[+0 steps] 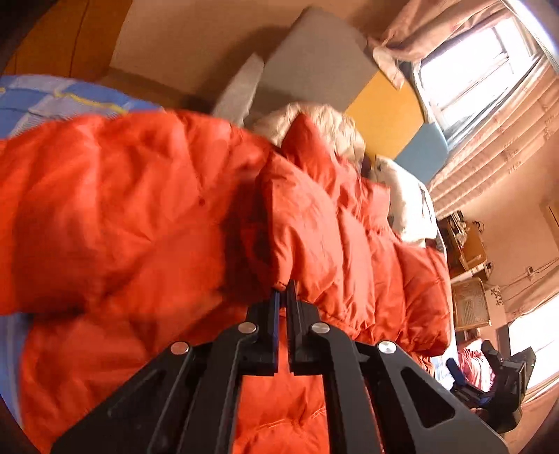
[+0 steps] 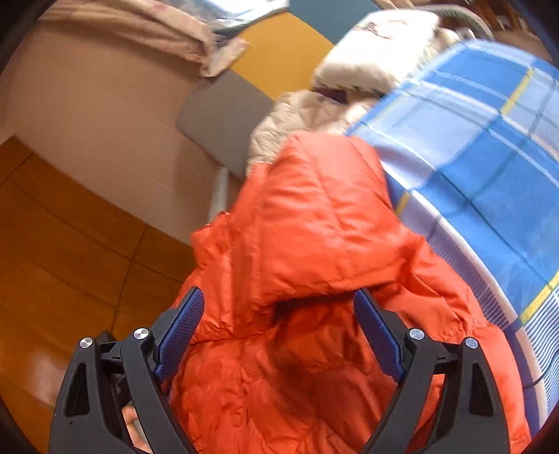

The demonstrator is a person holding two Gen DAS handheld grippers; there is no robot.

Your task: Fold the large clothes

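- No words, numbers, labels or brand marks can be read in either view.
- The red marks on the white pillow (image 2: 377, 31) are too blurred to tell whether they are lettering or a pattern.
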